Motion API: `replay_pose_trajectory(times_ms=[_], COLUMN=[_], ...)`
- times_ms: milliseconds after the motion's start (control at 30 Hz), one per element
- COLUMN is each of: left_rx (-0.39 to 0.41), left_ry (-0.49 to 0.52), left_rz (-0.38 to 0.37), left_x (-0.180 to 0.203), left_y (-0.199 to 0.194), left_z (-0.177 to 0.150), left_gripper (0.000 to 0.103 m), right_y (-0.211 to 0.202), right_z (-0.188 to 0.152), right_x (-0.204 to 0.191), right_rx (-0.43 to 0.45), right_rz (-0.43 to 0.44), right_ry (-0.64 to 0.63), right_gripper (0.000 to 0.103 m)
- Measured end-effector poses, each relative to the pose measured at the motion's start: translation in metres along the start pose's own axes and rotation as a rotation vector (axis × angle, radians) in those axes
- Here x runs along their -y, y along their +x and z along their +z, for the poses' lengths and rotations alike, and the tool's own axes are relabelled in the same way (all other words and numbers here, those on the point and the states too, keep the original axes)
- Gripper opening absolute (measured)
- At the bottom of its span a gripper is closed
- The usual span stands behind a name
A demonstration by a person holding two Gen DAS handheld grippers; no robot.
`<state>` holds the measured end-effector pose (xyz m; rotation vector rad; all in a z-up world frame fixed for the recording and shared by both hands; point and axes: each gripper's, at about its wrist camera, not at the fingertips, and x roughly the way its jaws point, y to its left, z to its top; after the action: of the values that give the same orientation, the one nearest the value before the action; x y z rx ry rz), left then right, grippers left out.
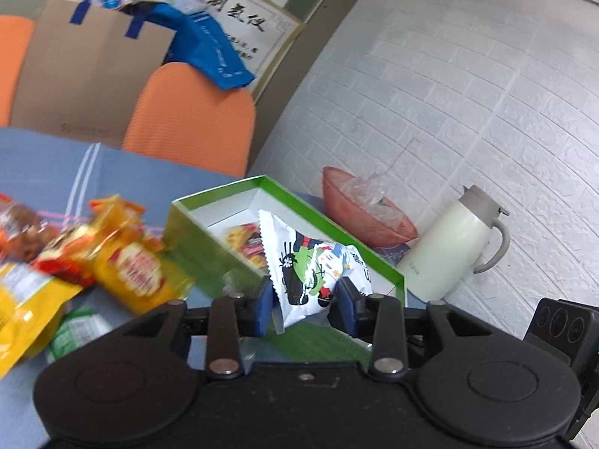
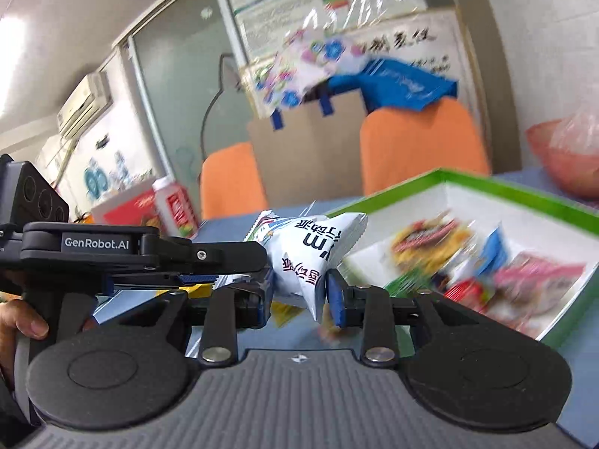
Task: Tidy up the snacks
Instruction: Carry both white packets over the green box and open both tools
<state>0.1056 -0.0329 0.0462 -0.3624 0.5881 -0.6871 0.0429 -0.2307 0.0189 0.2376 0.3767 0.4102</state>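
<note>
In the left wrist view my left gripper (image 1: 305, 295) is shut on a white snack packet (image 1: 310, 273) with a green and black print, lifted just in front of the green box (image 1: 209, 250). The box has a white inside and holds a red and yellow packet (image 1: 245, 241). In the right wrist view my right gripper (image 2: 301, 293) is shut on a puffed white packet (image 2: 310, 250) with dark lettering, to the left of the same green box (image 2: 524, 194). Several colourful packets (image 2: 468, 262) lie blurred inside it.
Loose yellow and red snack packets (image 1: 123, 262) lie on the blue cloth left of the box. A pink bowl (image 1: 359, 220) and a pale jug (image 1: 453, 247) stand by the white wall. Orange chair backs (image 1: 191, 116) and a cardboard bag (image 1: 93, 75) are behind. A hand (image 2: 22, 321) grips the other tool's handle.
</note>
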Motion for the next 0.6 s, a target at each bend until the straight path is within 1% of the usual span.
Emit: replay_pose_trajectory(times_ms=[133,367,500,600], left_rx=[-0.023,-0.088,-0.122,-0.143], left_ry=[0.020,0.051,0.065,0.085], left_rz=[-0.054,-0.133,-0.158,-0.156], left_x=[0.013,0.037,0.044,0.046], left_y=[0.034,0.101,0.134,0.154], left_z=[0.014,0.033,0.042,0.043], left_gripper=[0.057,0.057,0.057,0.057], right_y=[-0.005,-0.012,-0.009,-0.005], right_z=[0.010,0.022,0.028,0.028], right_x=[0.023,0.069,0.093,0.108], right_rx=[0.045,0.092,0.104,0.099], right_rz=[-0.057,-0.167,-0.220,-0.243], right_ry=[0.014,0.058,0.086,0.112], right_gripper=[0.054,0.054,0.054,0.054])
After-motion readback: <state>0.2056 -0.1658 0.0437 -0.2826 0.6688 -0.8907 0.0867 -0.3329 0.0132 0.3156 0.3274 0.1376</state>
